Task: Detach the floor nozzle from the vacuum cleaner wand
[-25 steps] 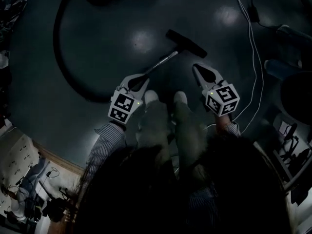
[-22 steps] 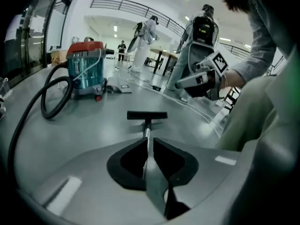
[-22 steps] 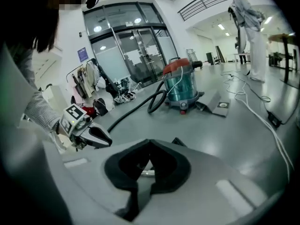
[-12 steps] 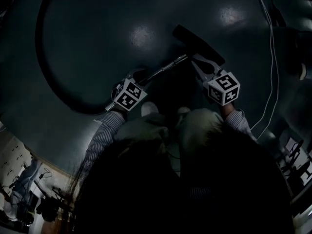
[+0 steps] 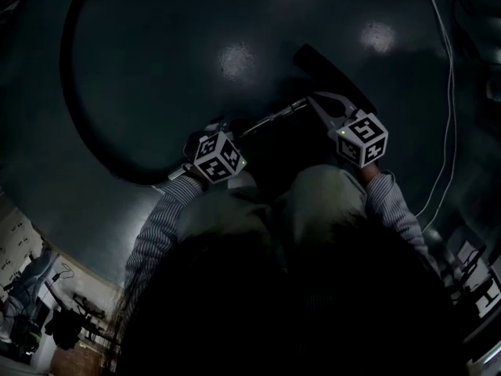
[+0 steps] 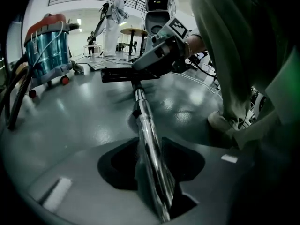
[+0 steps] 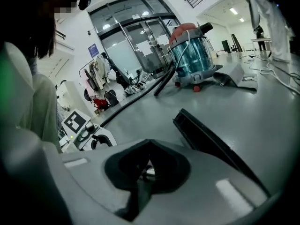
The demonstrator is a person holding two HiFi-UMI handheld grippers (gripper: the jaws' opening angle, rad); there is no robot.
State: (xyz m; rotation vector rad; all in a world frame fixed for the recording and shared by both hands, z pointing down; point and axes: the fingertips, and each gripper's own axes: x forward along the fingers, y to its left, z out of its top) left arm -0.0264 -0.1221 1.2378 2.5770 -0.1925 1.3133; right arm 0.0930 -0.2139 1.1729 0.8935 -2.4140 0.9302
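Looking down from the head view, the biggest thing is the dark glossy floor (image 5: 156,45). The left gripper view has the blue canister vacuum (image 6: 47,46) with its red top parked out at 10 o'clock. Its black hose (image 5: 74,92) loops wide through 9 o'clock in the head view. The floor nozzle (image 5: 333,73) lies flat at about 1 o'clock, still joined to the shiny metal wand (image 5: 270,120), which slants back toward 7 o'clock. The left gripper (image 5: 211,131) is clamped on the wand's near end, the tube running right through its closed jaws. The right gripper (image 5: 319,106) sits at the far end just beside the nozzle, jaws pinched together, and its own view shows a sliver of bright metal between them. A thin white cable (image 5: 448,92) trails down the floor at 3 o'clock.
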